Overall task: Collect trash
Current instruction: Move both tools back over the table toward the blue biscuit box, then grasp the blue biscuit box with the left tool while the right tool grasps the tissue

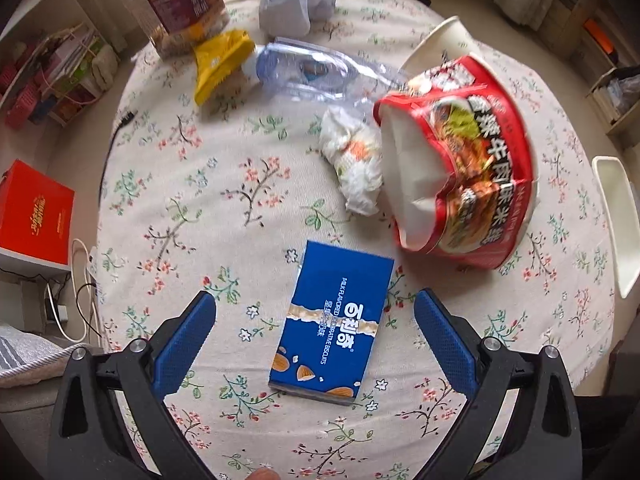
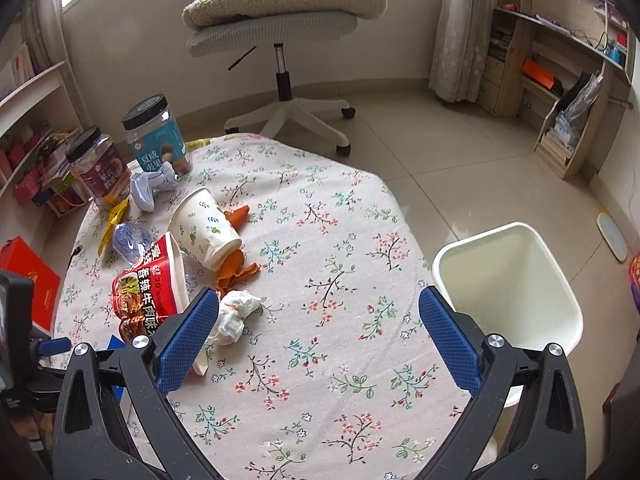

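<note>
A blue biscuit box (image 1: pixel 334 322) lies flat on the floral tablecloth (image 1: pixel 224 184), between the open fingers of my left gripper (image 1: pixel 316 312), which hovers above it. A red noodle bowl (image 1: pixel 460 160) lies tipped beside a crumpled tissue (image 1: pixel 354 160). Further back are a crushed clear bottle (image 1: pixel 312 70), a yellow wrapper (image 1: pixel 218 62) and a tipped paper cup (image 1: pixel 436 42). My right gripper (image 2: pixel 318 312) is open and empty over the cloth, with the tissue (image 2: pixel 234 314) by its left finger. The white trash bin (image 2: pixel 508 284) stands off the table's right edge.
Two snack jars (image 2: pixel 154 136) and a crumpled white wrapper (image 2: pixel 152 186) stand at the table's far left. Orange peel (image 2: pixel 236 268) lies by the paper cup (image 2: pixel 204 228). An office chair (image 2: pixel 280 32) stands behind the table. A red box (image 1: pixel 34 214) lies left of the table.
</note>
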